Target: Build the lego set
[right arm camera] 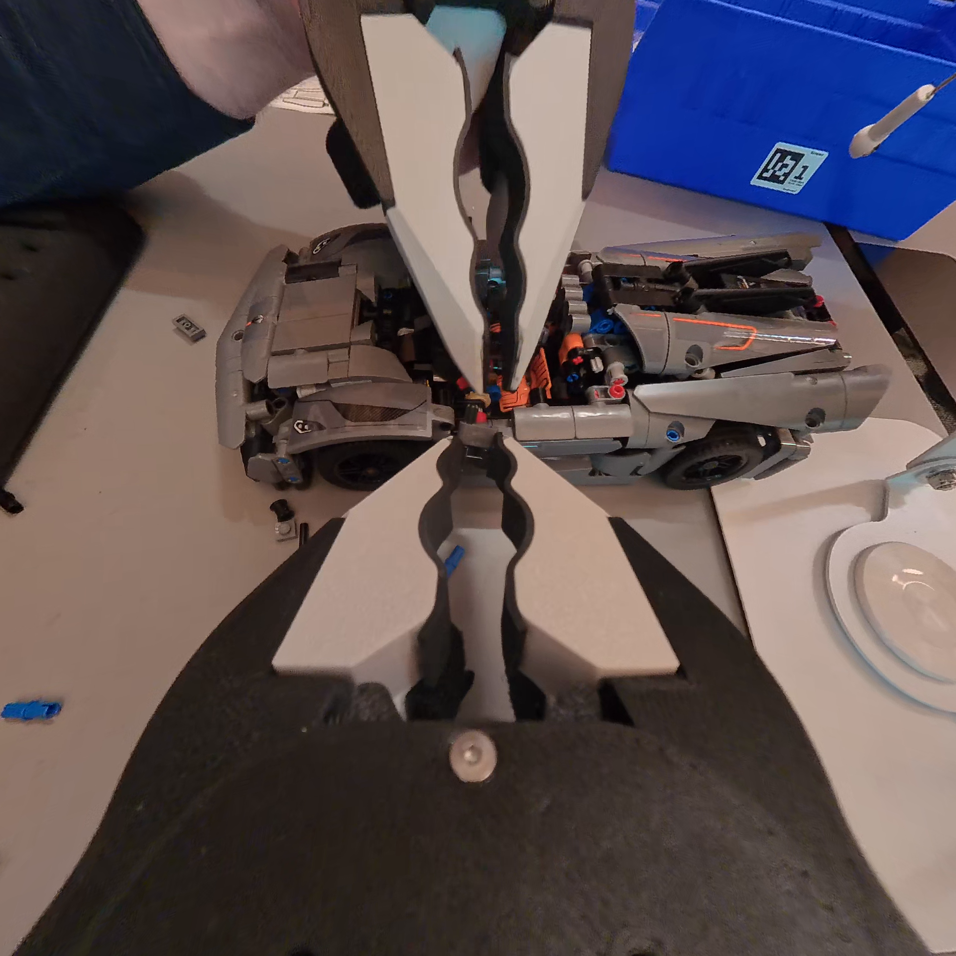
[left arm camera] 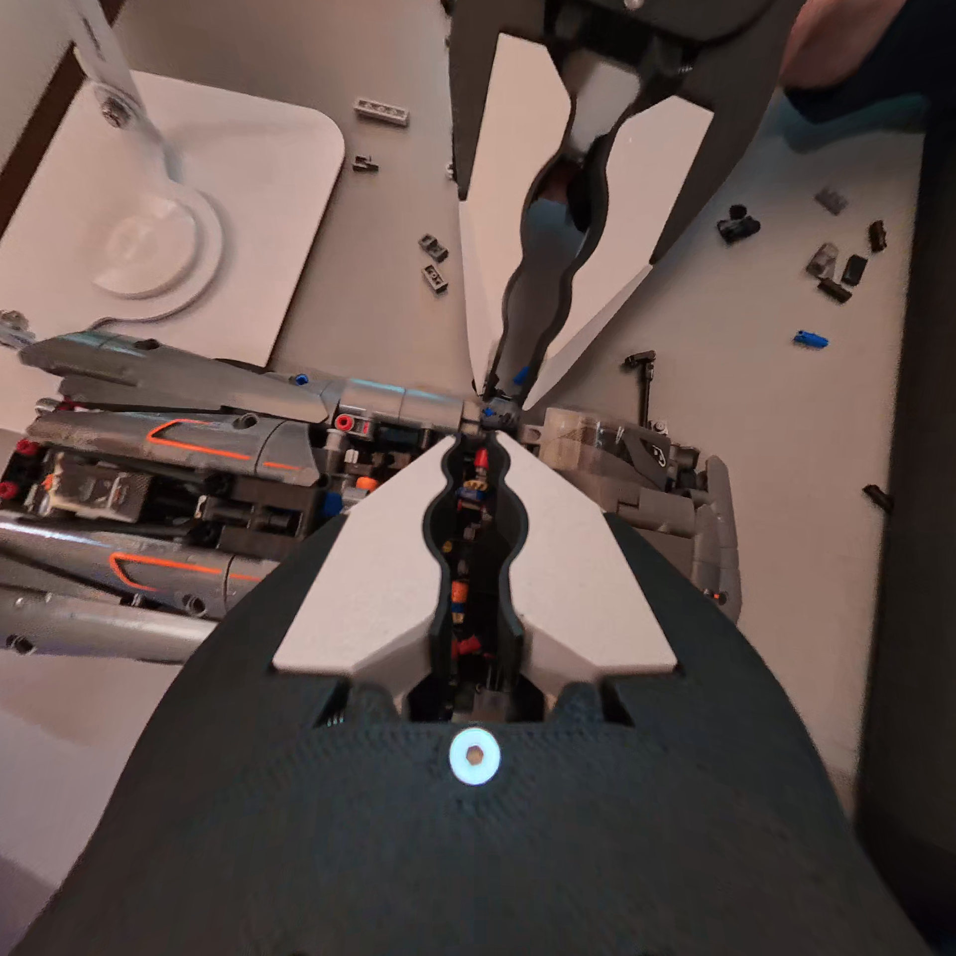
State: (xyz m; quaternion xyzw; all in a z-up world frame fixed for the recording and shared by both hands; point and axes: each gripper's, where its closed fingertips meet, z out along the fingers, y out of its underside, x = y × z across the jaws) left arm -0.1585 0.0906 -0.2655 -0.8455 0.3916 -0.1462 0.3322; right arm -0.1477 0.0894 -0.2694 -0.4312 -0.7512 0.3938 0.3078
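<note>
Your grey Lego car (right arm camera: 517, 362) lies across the middle of the white tabletop (right arm camera: 103, 595), nose toward 9 o'clock in the right wrist view, its roof open over the orange and blue cockpit. Both grippers meet tip to tip at the sill beside that cockpit.

Your left gripper (right arm camera: 489, 385) comes down from 12 o'clock in the right view, its fingers nearly together; whether they pinch anything there you cannot tell. Your right gripper (right arm camera: 478, 439) reaches in from 6 o'clock, its fingers drawn close on a small dark grey piece (right arm camera: 478, 437) at the sill.

Room is tight: a blue bin (right arm camera: 776, 103) stands at 1 o'clock, a white plate (right arm camera: 848, 610) with a clear dome at 3 o'clock, and a dark edge at 9 o'clock.

Only the right view shows the bin, the car's wheels and a blue pin (right arm camera: 31, 710) at 8 o'clock. Only the left view shows a scatter of dark small parts (left arm camera: 838, 258) at 2 o'clock, a grey plate piece (left arm camera: 382, 111) at 11 o'clock and a dark slab (left arm camera: 910, 517) along 3 o'clock.
</note>
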